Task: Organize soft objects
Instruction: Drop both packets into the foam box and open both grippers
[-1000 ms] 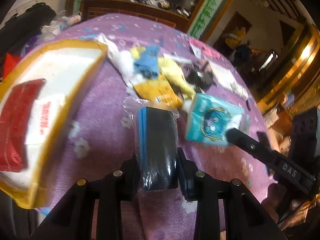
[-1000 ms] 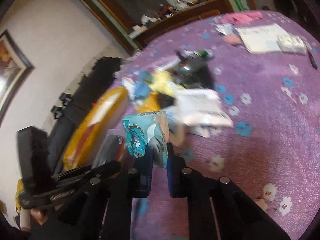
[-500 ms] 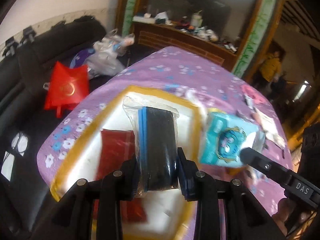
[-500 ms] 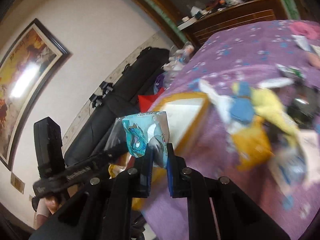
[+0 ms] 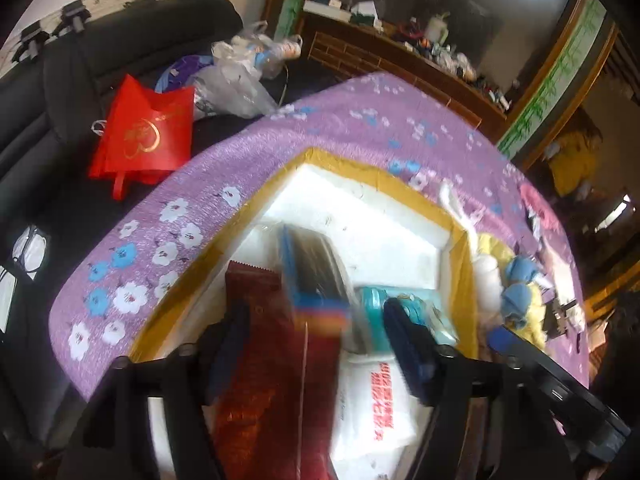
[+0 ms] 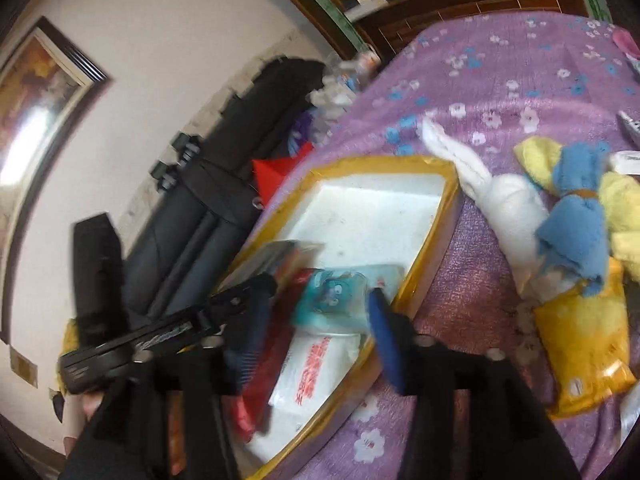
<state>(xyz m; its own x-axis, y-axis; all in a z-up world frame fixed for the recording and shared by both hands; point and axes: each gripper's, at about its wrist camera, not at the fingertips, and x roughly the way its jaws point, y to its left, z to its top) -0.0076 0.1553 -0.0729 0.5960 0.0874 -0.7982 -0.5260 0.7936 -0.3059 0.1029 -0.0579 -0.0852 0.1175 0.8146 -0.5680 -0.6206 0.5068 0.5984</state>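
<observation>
Purple flowered tablecloth [image 5: 248, 152], white foam box [image 6: 372, 216] with yellow taped rim on it, black-and-blue pack [image 5: 316, 276] and teal tissue pack [image 6: 340, 300] lying inside, left gripper [image 5: 316, 344] spread, right gripper [image 6: 316, 328] spread above them.

Black-blue packet [image 5: 316, 272] and teal pack [image 6: 332, 298] inside foam box [image 5: 360, 216]

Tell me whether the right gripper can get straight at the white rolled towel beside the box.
Probably yes. The right gripper is open over the foam box, and the white rolled towel lies uncovered on the tablecloth just past the box's rim, with nothing between them.
</observation>
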